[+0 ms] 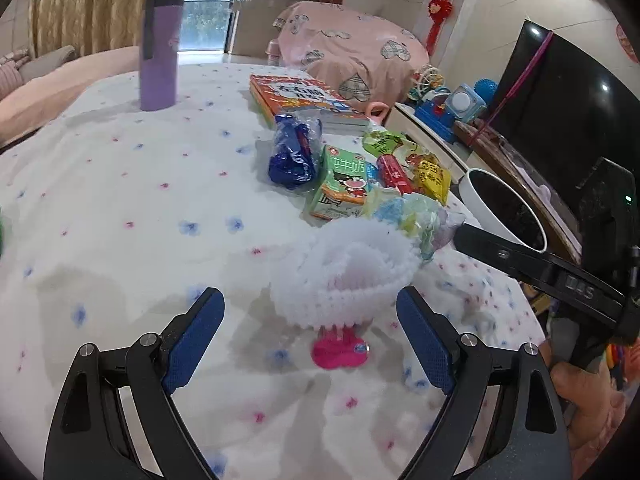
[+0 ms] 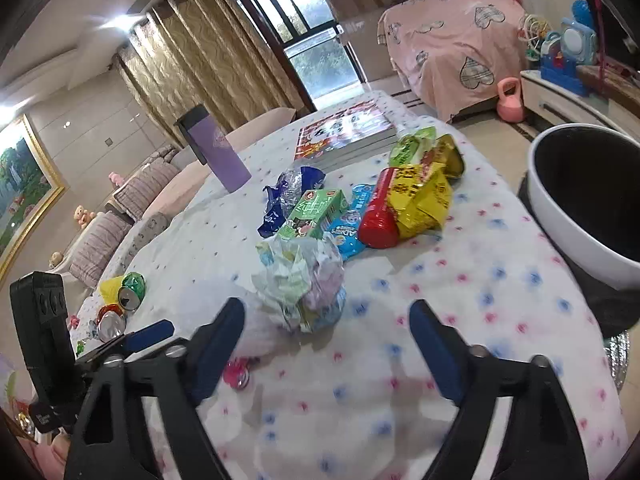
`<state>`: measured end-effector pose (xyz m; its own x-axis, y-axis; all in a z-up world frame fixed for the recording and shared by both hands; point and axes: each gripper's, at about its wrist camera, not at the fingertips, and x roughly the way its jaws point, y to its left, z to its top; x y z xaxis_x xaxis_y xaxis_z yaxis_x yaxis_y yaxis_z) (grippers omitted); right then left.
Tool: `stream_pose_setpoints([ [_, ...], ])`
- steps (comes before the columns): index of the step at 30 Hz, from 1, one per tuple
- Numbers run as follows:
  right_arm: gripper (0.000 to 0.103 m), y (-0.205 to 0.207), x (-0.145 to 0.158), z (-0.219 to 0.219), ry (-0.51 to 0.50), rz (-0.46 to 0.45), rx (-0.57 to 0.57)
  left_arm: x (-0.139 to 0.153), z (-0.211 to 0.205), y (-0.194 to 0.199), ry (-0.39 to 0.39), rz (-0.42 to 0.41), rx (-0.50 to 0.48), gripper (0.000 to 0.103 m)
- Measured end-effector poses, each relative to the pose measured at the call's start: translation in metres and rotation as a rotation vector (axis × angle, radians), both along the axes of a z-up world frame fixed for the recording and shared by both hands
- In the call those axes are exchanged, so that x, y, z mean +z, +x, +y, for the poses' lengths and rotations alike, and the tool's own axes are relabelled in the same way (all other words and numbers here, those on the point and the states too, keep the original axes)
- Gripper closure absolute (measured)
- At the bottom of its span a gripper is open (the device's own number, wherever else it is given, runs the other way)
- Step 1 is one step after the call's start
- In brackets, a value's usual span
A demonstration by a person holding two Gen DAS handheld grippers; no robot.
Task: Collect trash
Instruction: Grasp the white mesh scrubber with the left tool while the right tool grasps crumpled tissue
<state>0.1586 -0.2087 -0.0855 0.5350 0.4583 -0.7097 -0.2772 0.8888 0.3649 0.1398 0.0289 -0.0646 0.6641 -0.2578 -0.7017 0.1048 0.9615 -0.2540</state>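
Right now both grippers hover over the flowered tablecloth (image 1: 120, 208) with jaws spread wide, grasping nothing. Ahead of the left gripper (image 1: 310, 316) sits a white foam net (image 1: 344, 276), with a pink scrap (image 1: 340, 350) just in front of it. A crumpled wrapper wad (image 2: 302, 280) lies just ahead of the right gripper (image 2: 326, 320). Beyond it cluster a green milk carton (image 2: 316, 214), red tube (image 2: 380, 212) and yellow packets (image 2: 424, 196). At the table's right edge stands the white bin (image 2: 560, 216).

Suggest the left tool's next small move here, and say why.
Probably ease the left tool forward and close on the white foam net. Its jaws are open, the net sits between the tips, nothing is held, and the white bin waits at the table edge.
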Motion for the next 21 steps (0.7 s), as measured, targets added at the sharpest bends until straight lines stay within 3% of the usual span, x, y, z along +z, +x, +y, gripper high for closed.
stream_pose_setpoints([
  [2,0.039,0.008,-0.005,0.004,0.006,0.013,0.011,-0.002,-0.003,0.005,0.003,0.006,-0.015,0.022],
  [4,0.058,0.015,-0.010,0.008,-0.002,0.025,0.018,-0.006,-0.007,0.010,-0.005,0.022,-0.037,0.049],
  [6,0.090,0.021,-0.016,0.012,-0.011,0.041,0.025,-0.006,-0.010,0.011,-0.006,0.029,-0.044,0.066],
  [7,0.091,0.021,-0.018,0.012,-0.012,0.045,0.025,-0.006,-0.012,0.011,0.006,0.024,-0.041,0.074],
  [10,0.093,0.016,-0.015,0.007,-0.013,0.027,0.018,-0.004,-0.015,0.010,0.000,0.025,-0.046,0.083],
  [21,0.097,-0.011,0.013,-0.053,0.002,-0.032,-0.084,0.015,-0.053,0.005,-0.017,-0.012,-0.133,0.084],
])
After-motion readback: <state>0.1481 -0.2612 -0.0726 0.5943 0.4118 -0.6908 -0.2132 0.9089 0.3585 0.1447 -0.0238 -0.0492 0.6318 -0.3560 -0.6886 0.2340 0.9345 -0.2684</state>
